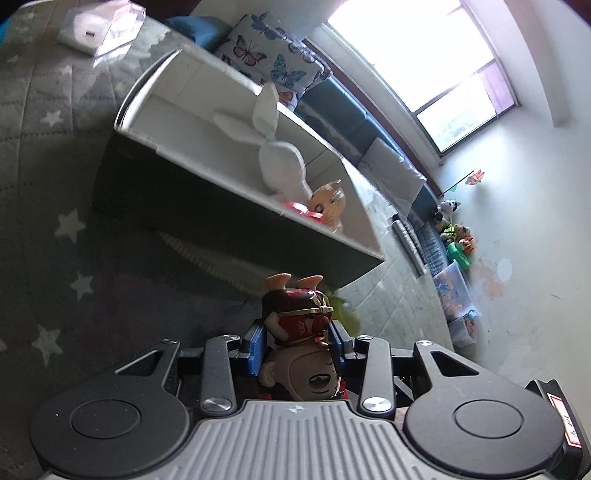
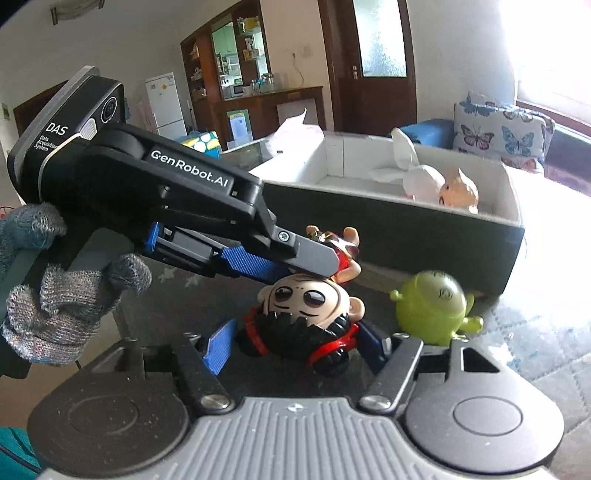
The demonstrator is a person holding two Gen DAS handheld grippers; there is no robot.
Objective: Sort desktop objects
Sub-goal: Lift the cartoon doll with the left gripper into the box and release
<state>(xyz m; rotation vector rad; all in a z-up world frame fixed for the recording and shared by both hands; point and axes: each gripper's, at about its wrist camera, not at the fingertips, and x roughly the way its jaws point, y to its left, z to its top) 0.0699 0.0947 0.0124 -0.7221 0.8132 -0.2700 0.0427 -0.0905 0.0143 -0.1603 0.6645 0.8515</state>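
Note:
A big-headed doll [image 1: 299, 321] in a red outfit hangs upside down, feet toward the box. My left gripper [image 1: 295, 328] is shut on its body, blue pads on both flanks. In the right wrist view that left gripper [image 2: 332, 258] comes in from the left, held by a gloved hand [image 2: 55, 295]. The doll's head [image 2: 306, 299] lies between my right gripper's [image 2: 297, 326] blue fingers, which sit against its black hair on both sides. A green round figure [image 2: 432, 302] stands just right of it. Behind is a dark box [image 2: 388, 236] with a white inside.
In the box [image 1: 221, 221] lie a white bunny plush [image 1: 280, 162] and a small pale doll [image 1: 328, 203]. The surface is a grey star-patterned cover [image 1: 55, 184]. A butterfly cushion [image 1: 266, 48] sits behind the box, and a white packet [image 1: 99, 29] at the far left.

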